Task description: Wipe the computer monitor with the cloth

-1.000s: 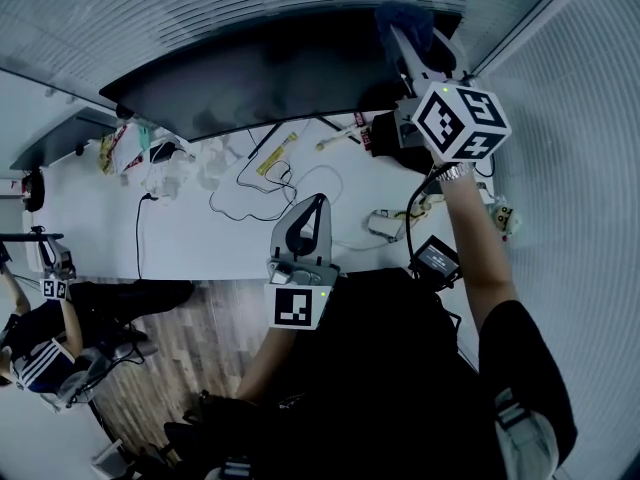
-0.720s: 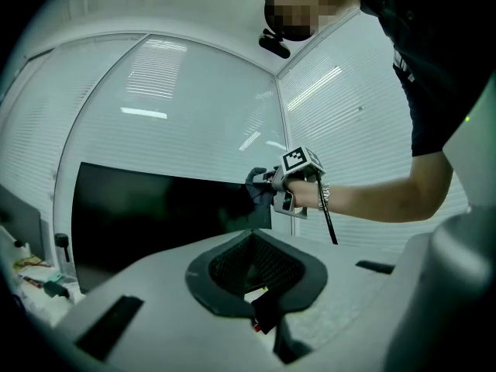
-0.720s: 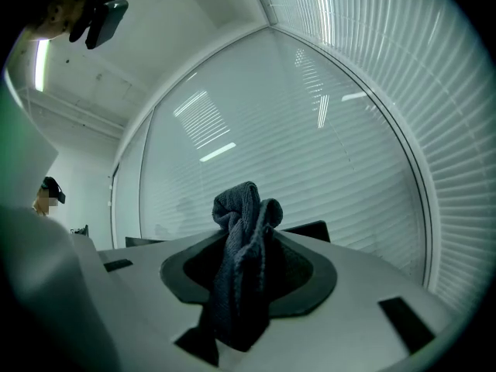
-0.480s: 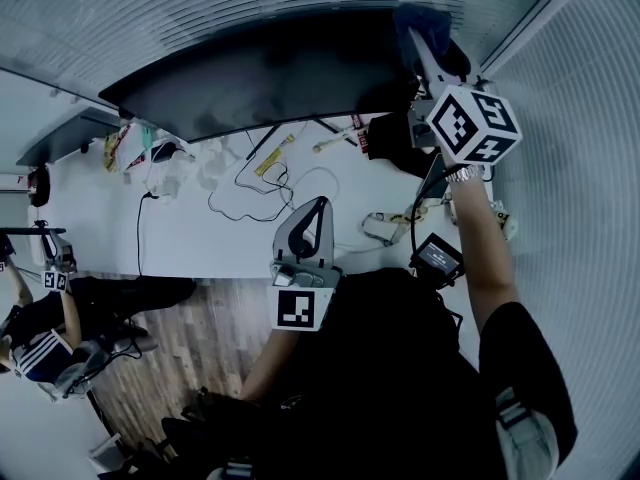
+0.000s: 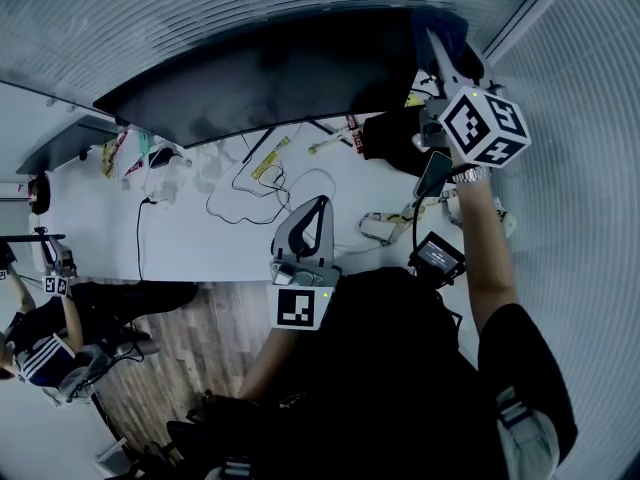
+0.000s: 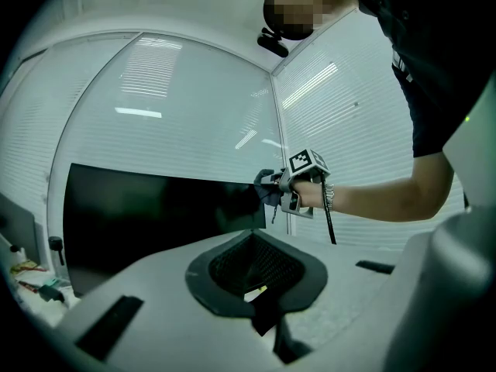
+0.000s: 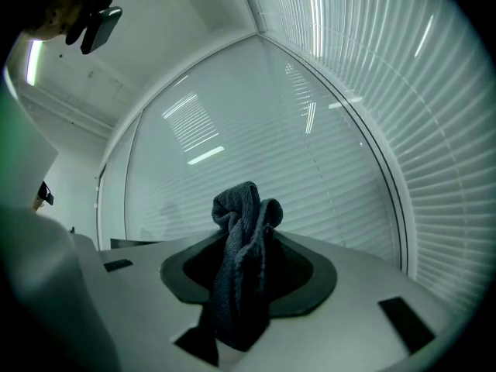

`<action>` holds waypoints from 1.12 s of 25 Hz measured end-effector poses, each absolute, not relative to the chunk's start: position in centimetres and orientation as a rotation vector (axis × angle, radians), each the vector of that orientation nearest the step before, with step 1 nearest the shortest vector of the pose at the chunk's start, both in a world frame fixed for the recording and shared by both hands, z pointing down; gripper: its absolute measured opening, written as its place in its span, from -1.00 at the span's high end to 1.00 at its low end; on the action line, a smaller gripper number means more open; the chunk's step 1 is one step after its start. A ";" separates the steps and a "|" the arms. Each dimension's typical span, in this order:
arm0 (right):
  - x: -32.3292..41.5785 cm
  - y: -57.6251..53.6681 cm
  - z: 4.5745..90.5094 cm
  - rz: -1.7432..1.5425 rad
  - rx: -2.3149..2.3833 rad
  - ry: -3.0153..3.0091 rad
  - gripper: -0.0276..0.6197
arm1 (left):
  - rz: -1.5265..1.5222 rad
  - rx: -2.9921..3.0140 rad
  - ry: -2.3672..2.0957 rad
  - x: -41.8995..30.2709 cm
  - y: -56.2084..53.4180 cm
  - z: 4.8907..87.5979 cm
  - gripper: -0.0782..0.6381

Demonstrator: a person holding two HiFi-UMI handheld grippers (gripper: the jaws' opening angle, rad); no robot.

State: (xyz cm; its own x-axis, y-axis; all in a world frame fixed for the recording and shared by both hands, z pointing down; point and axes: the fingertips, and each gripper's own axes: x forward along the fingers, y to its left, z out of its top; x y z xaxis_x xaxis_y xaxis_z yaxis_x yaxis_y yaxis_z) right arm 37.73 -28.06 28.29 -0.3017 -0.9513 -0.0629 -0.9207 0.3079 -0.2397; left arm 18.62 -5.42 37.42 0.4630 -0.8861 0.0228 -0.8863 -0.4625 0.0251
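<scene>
The wide, dark curved monitor (image 5: 270,73) stands at the back of the white desk (image 5: 200,238). My right gripper (image 5: 442,40) is raised at the monitor's top right corner, shut on a dark blue cloth (image 5: 446,24). In the right gripper view the cloth (image 7: 244,239) hangs bunched between the jaws of the right gripper (image 7: 248,273), with window blinds behind it. The left gripper view shows the monitor (image 6: 155,208) and the cloth (image 6: 266,188) against the screen's right edge. My left gripper (image 5: 310,208) hovers low over the desk's front, shut and holding nothing; its jaws (image 6: 256,273) meet.
Cables (image 5: 250,183), wrappers (image 5: 275,156) and small clutter lie on the desk below the monitor. A black object (image 5: 392,133) and a phone (image 5: 433,174) sit at the right end. Blinds cover the walls behind and to the right. Another person (image 5: 40,338) sits at lower left.
My right gripper has slid the cloth rightward along the monitor's top edge to its right corner. The left gripper has stayed in place.
</scene>
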 end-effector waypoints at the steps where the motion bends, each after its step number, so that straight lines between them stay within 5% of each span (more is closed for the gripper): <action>1: 38.1 -28.1 28.2 -0.235 -1.734 2.370 0.45 | 0.012 2.660 -1.607 18.7 -5.4 37.4 0.76; 28: 39.7 -27.9 38.2 -0.416 -1.864 2.423 0.45 | 0.046 2.627 -1.600 18.8 -6.2 39.2 0.76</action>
State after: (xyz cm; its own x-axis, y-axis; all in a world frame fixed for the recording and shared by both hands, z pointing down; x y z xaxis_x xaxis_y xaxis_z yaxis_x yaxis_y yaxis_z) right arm 39.69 -27.86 38.20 -0.2690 -0.9559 0.1180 -0.9406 0.2344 -0.2458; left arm 18.81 -6.20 39.20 0.4589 -0.8865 0.0597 -0.8884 -0.4572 0.0406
